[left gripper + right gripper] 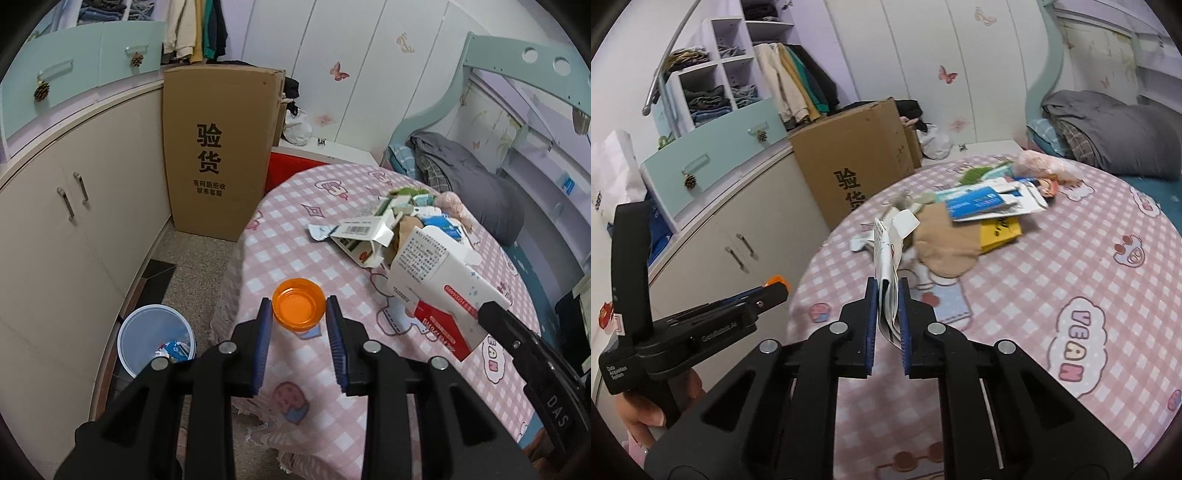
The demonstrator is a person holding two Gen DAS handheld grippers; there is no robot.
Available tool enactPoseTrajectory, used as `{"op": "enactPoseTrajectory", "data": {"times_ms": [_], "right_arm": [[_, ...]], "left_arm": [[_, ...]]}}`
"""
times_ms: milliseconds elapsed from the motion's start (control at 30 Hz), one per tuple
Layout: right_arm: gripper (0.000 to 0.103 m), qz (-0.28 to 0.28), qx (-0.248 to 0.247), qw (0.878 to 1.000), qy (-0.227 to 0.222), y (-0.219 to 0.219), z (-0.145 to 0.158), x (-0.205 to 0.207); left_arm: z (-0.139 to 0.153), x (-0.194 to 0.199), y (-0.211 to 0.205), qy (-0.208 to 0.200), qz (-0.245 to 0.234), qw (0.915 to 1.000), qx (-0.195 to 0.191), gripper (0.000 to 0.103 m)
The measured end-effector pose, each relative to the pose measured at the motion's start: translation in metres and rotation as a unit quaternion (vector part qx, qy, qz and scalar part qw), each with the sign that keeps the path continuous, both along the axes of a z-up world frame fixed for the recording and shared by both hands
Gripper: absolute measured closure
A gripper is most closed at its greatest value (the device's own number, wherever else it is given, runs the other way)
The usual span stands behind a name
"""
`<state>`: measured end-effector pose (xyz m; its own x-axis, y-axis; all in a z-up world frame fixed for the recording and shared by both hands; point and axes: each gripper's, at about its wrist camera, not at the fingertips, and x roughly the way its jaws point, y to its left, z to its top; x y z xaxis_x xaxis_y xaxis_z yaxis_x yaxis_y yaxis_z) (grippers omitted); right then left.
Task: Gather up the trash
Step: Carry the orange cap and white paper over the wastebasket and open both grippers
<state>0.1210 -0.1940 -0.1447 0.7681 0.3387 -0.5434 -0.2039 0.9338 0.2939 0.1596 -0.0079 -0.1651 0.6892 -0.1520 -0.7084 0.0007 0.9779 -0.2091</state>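
Observation:
My left gripper (299, 308) holds a small orange plastic cup (298, 307) between its blue pads, above the near edge of the bed with the pink checked cover (317, 221). My right gripper (887, 295) is shut on a flattened white carton (886, 258) with red print; the carton also shows at the right of the left wrist view (443, 288). A heap of cartons, wrappers and paper (399, 225) lies on the bed farther back; it also shows in the right wrist view (979, 206).
A white bin (155, 339) with some trash in it stands on the floor at the lower left, beside the beige cabinets (55, 229). A tall cardboard box (218, 147) stands behind it. A grey blanket (469, 184) lies at the bed's head.

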Motion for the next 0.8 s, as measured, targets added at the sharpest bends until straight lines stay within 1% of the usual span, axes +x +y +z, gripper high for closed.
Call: {"op": "enactPoseTrajectory", "data": {"times_ms": [200,333,467,600,733,800], "right_arm": [[0.092,0.043,0.002,0.999,-0.017,0.035,0.018,0.0],[0.092,0.081,0.002,0.997,-0.017,0.071,0.02,0.009],[0.092,0.123,0.0,0.992,-0.01,0.114,0.016,0.024],[0.092,0.167,0.002,0.986,0.01,0.164,0.002,0.048],[0.092,0.209,0.005,0.977,0.034,0.214,-0.018,0.071],[0.092,0.223,0.01,0.974,0.044,0.235,-0.029,0.082]], "left_arm": [[0.01,-0.01,0.032,-0.016,0.022,0.9995,-0.015,0.074],[0.011,-0.012,0.065,-0.017,0.052,0.9982,-0.022,0.074],[0.004,-0.008,0.103,-0.01,0.09,0.9955,-0.027,0.074],[-0.008,-0.003,0.146,0.003,0.134,0.9905,-0.031,0.074],[-0.024,0.004,0.189,0.019,0.18,0.9831,-0.026,0.074],[-0.034,0.008,0.214,0.028,0.209,0.9774,-0.02,0.074]]}}
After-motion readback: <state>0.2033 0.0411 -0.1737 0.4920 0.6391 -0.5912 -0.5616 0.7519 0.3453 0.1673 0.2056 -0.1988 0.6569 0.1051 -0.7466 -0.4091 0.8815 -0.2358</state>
